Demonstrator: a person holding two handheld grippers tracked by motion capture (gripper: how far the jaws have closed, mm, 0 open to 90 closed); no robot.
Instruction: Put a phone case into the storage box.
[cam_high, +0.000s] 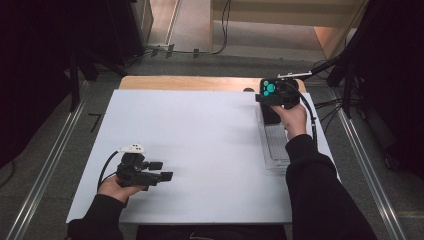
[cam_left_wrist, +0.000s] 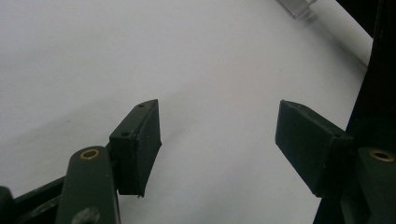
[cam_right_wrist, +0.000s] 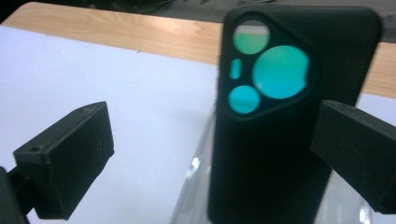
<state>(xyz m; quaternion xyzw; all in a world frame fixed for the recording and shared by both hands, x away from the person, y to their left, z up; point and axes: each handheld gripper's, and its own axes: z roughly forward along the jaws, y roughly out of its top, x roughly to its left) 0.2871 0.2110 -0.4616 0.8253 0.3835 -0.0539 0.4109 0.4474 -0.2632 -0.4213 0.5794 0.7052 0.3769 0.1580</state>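
The black phone case with teal camera cut-outs (cam_right_wrist: 289, 116) stands upright in the clear plastic tray (cam_high: 274, 145) at the table's right edge. It sits between the spread jaws of the right gripper (cam_right_wrist: 210, 154), nearer the right jaw, long axis vertical. The left gripper (cam_left_wrist: 219, 144) is well apart, jaws spread and empty, over the white table surface (cam_high: 200, 135). No legible writing.

A black phone case (cam_right_wrist: 275, 126) with round green holes stands upright in a clear plastic tray (cam_high: 274, 145) at the table's right side.
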